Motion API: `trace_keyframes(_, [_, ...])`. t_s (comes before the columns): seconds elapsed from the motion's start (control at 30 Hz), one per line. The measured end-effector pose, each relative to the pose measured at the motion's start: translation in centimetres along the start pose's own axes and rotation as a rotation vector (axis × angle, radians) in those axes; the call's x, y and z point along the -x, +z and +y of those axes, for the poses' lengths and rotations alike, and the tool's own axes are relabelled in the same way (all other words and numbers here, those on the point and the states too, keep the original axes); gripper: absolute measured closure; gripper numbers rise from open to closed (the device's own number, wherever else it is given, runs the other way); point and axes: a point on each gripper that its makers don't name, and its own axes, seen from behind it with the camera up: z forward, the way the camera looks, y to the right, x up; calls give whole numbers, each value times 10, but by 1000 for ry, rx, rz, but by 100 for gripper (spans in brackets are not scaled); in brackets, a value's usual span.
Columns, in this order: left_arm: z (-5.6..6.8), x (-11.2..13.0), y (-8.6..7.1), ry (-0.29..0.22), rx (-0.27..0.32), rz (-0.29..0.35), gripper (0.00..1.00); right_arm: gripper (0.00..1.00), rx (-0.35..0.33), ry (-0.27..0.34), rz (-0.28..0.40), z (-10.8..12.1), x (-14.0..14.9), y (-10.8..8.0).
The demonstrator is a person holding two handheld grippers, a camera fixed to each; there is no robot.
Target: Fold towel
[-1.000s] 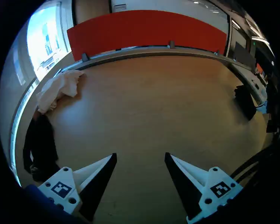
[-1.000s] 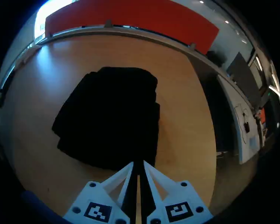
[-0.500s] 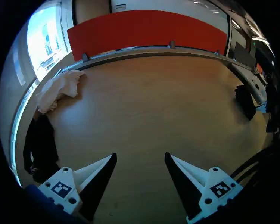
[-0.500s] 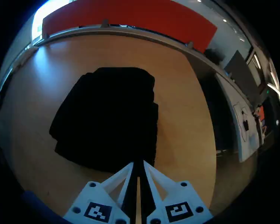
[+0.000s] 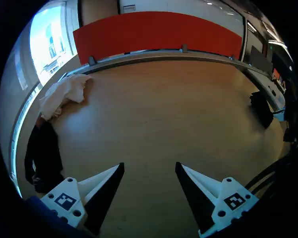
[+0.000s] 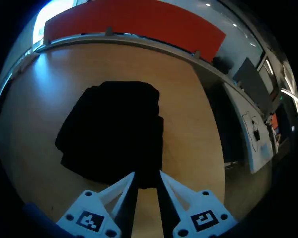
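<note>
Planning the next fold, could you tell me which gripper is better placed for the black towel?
Right: the right gripper is at the black towel's near edge; the left gripper hovers over wooden table.

The wooden worktop (image 5: 157, 103) has a white cloth (image 5: 63, 95) in one corner. A black towel (image 6: 113, 131) lies flat on it.

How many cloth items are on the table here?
3: crumpled white cloth, far-left corner; dark cloth draped over the left edge; folded black towel at the right tongs. Others may be hidden.
</note>
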Motion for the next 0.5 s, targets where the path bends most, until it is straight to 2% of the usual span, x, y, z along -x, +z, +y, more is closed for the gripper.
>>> trace_keyframes(0.07, [0,0,0,1,0,1,5,64,5,0,7,0,-2,-1])
trace_keyframes(0.13, [0,0,-1,1,0,3,5,54,9,-1,17,0,-4,-3])
trace_keyframes(0.27, [-1,-1,-2,-1,-1,8,5,22,19,-4,42,-1,-9,-9])
trace_keyframes(0.37, [-2,-1,-3,-6,-1,12,5,4,20,2,61,-3,-14,-13])
trace_keyframes(0.4, [-3,-1,-3,-8,-2,13,5,0,20,5,68,-4,-16,-14])
trace_keyframes(0.5, [-5,-1,-3,-11,-3,18,5,0,22,17,85,-5,-21,-18])
